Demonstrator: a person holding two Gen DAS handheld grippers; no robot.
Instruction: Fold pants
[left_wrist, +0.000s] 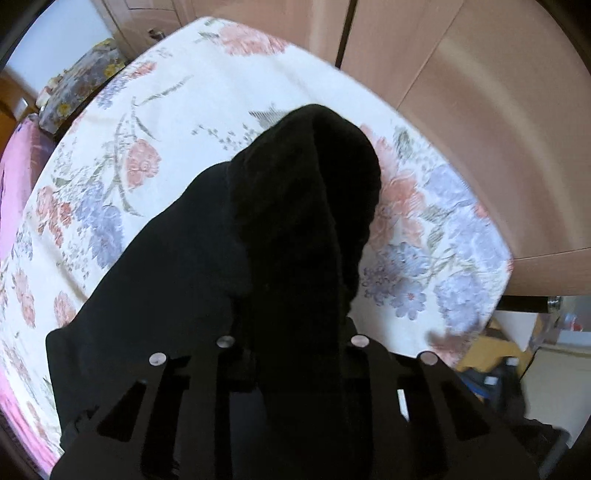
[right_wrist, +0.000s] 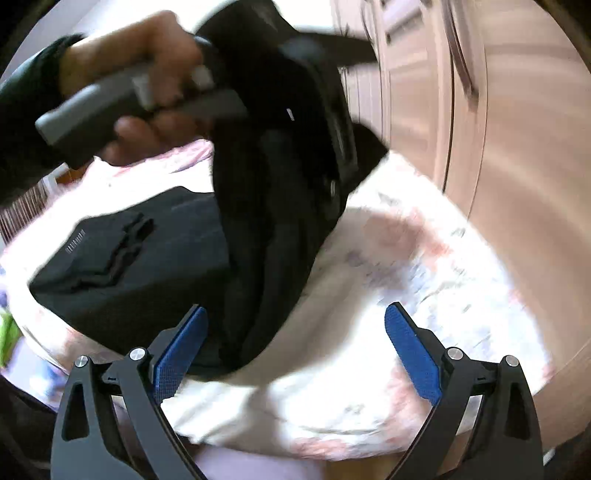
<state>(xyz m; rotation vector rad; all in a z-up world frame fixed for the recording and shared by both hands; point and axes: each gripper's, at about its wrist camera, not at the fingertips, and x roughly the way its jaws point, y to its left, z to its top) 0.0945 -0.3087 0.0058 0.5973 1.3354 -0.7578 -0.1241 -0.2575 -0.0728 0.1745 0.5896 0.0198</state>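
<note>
The surface is a bed covered with a cream sheet that has a print of pink and lilac flowers with thin grey-green stems; the cloth looks smooth and flat. Behind the bed stands a wardrobe with light, pinkish-brown wooden doors, plain and slightly shiny, and at the far corner lies a cushion in a darker floral fabric. A pink cover shows along the edge of the bed in the left wrist view. The black pants are soft and matt; one part of them hangs as a thick, bunched fold, and another part lies flat on the sheet in a neat rectangular shape with a waistband seam visible. The left gripper has its fingers nearly closed on the lifted fold of the pants, which fills the narrow gap between them and hides their tips. In the right wrist view, a hand holds the grey handle of this gripper above the bed. The right gripper has its fingers spread wide, with textured blue pads, and they hold nothing; the edge of the hanging cloth is just beside the left one. This view is blurred.
</note>
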